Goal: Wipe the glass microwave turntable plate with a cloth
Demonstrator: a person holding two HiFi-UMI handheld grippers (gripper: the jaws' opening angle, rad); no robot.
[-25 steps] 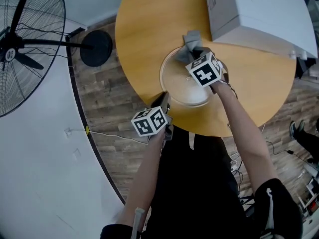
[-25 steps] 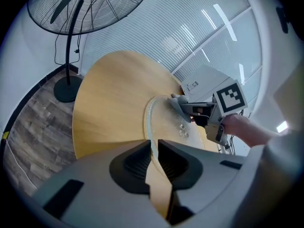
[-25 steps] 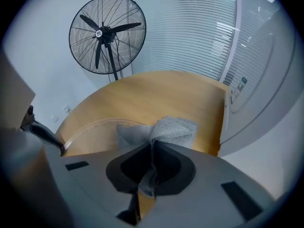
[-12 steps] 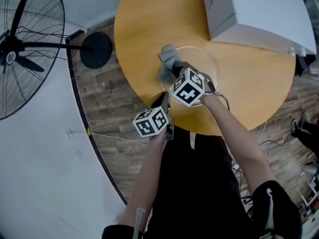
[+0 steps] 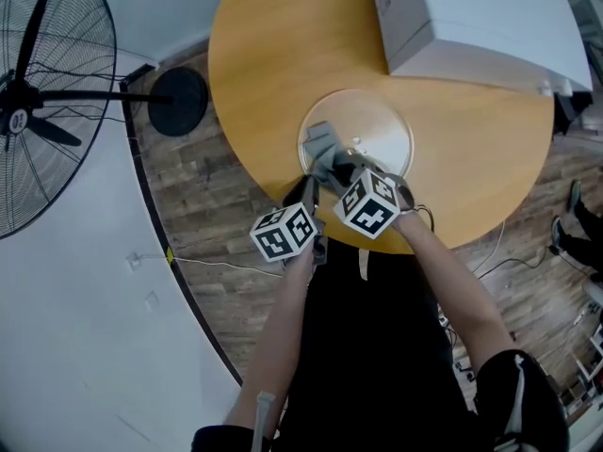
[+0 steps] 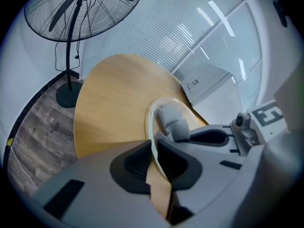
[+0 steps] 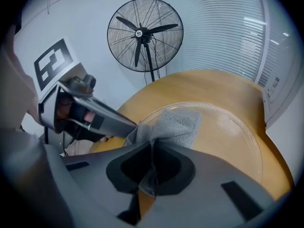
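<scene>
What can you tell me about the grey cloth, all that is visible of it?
The grey cloth is a soft, woven-looking fabric. One end is bunched and pinched in the shut right claw; the rest lies spread fairly flat on the glass plate, near the rim closest to the person.

I see round wooden table (image 5: 273, 55), honey-coloured top. White box-shaped appliance (image 5: 480, 17) sits on its far right part (small label on one side, print too small for me to read). Pedestal fan (image 5: 14, 121) stands off table's left: black cage, black blades, round black base (image 5: 177, 102) on brown plank floor (image 5: 212, 205). Thin pale cable (image 5: 212, 260) trails across planks. Slatted blinds (image 7: 223, 27) beside fan.
</scene>
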